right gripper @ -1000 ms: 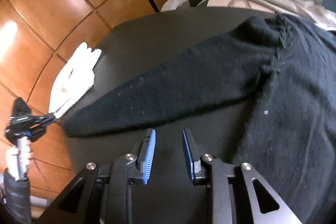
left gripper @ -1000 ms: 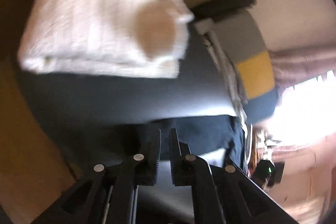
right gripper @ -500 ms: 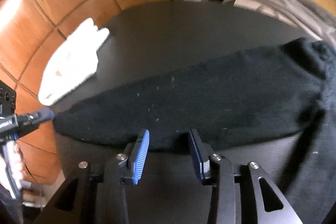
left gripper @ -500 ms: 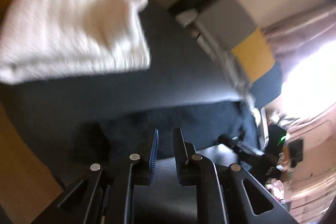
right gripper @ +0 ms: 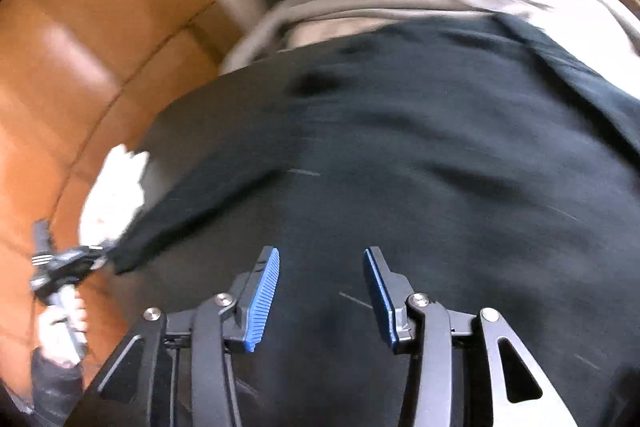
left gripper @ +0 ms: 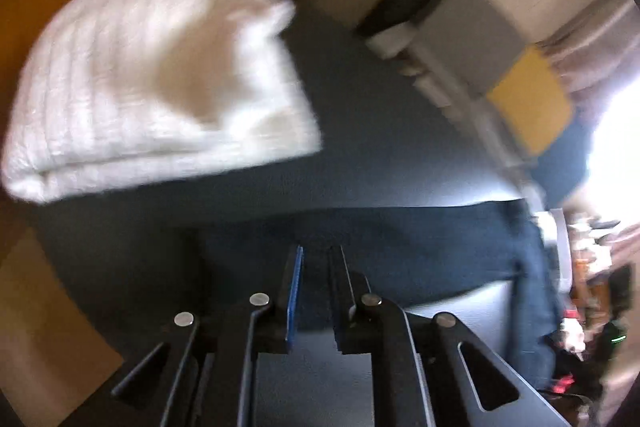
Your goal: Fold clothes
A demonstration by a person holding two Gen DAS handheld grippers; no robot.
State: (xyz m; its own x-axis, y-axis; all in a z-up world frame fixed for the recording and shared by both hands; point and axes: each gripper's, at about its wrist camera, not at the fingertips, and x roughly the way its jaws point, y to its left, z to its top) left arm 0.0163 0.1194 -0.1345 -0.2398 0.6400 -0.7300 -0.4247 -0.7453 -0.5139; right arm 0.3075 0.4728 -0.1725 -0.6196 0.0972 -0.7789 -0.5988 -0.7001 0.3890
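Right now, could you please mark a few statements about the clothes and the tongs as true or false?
1. The white folded knit garment lies on the dark round table. True.
2. The right tongs clamp the white garment. False: their jaws are opening over the black knitted sweater, gripping nothing.
3. The left tongs hold that sweater's sleeve end. True.
4. The black sweater is folded up. False: it lies spread, sleeve stretched out.

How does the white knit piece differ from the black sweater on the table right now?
The white knit piece is folded into a compact stack; the black sweater lies spread out, one sleeve stretched sideways. The white knit piece sits untouched at the table's far edge, while the black sweater's sleeve end is at the left gripper. Both rest on the dark table.
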